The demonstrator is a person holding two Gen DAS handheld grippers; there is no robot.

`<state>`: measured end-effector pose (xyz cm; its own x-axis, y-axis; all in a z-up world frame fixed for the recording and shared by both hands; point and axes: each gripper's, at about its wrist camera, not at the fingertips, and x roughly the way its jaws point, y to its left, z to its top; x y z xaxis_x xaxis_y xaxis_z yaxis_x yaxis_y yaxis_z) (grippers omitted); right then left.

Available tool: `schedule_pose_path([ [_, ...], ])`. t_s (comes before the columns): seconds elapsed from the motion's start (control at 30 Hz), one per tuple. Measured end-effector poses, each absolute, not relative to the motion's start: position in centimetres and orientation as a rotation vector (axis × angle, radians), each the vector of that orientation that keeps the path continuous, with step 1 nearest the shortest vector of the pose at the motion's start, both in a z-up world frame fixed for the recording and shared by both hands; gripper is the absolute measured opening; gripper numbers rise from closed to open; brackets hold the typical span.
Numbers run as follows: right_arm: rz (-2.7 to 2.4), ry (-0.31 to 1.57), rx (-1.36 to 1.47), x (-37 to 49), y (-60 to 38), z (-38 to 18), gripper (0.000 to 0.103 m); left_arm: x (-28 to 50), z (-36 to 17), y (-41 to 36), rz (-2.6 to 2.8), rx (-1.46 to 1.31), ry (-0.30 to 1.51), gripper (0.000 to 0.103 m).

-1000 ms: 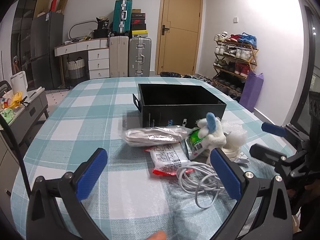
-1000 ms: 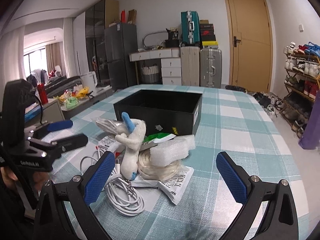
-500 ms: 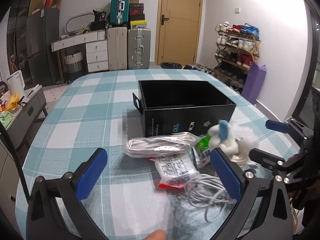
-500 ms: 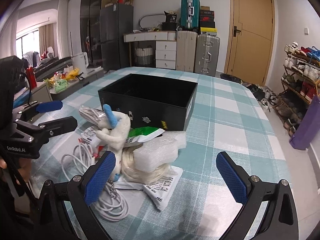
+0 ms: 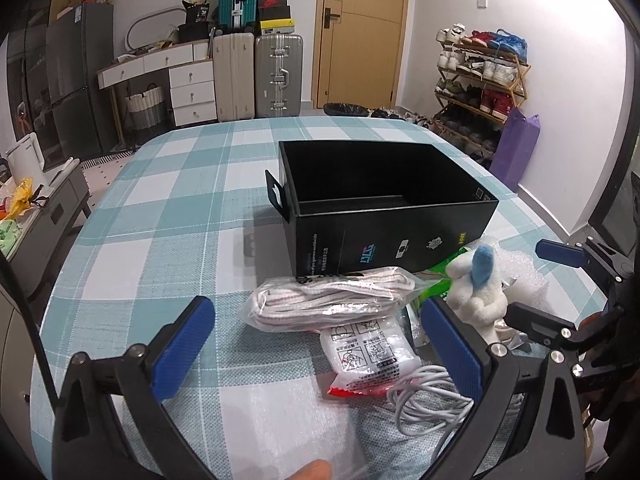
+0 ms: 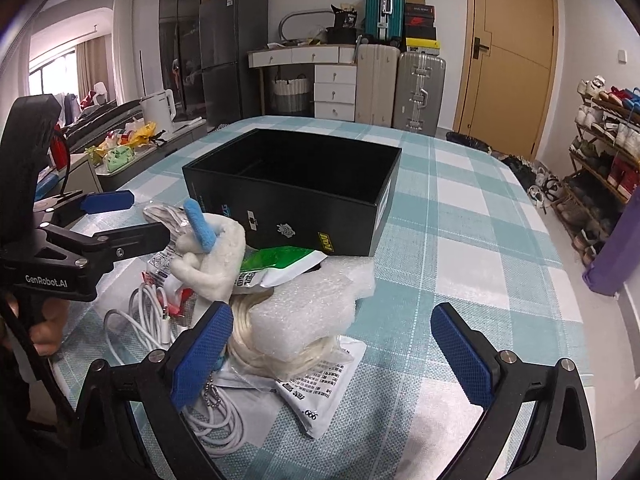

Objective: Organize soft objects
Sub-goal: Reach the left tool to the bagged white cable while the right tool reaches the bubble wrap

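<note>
Both wrist views look down, close over the table (image 5: 168, 216), from the near edge; both share the black box (image 5: 384, 216) and pile.

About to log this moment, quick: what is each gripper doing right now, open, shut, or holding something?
Left gripper: open, holding nothing.
Right gripper: open, jaws closing slightly, foam piece between them, not gripped.

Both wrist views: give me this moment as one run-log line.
left gripper: open, empty | right gripper: closing, nothing gripped | black box: empty | plush toy, foam, cable: on table
</note>
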<state>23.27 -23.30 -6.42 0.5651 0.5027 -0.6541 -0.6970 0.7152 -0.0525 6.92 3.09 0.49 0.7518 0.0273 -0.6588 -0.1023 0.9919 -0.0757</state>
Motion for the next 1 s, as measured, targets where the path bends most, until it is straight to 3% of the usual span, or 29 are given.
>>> schedule_pose_path([
  [0.13,0.726,0.675,-0.329,23.7,-23.0,-6.6,0.081,7.3,0.3,3.2,0.071,-0.110,0.734,0.103],
  [0.5,0.774,0.692,-0.323,23.7,-22.9,-6.9,0.046,9.0,-0.4,2.9,0.059,-0.129,0.785,0.103],
  [1.0,0.766,0.653,-0.305,23.0,-24.1,-6.5,0.043,10.9,-1.0,2.9,0.081,-0.151,0.827,0.102],
])
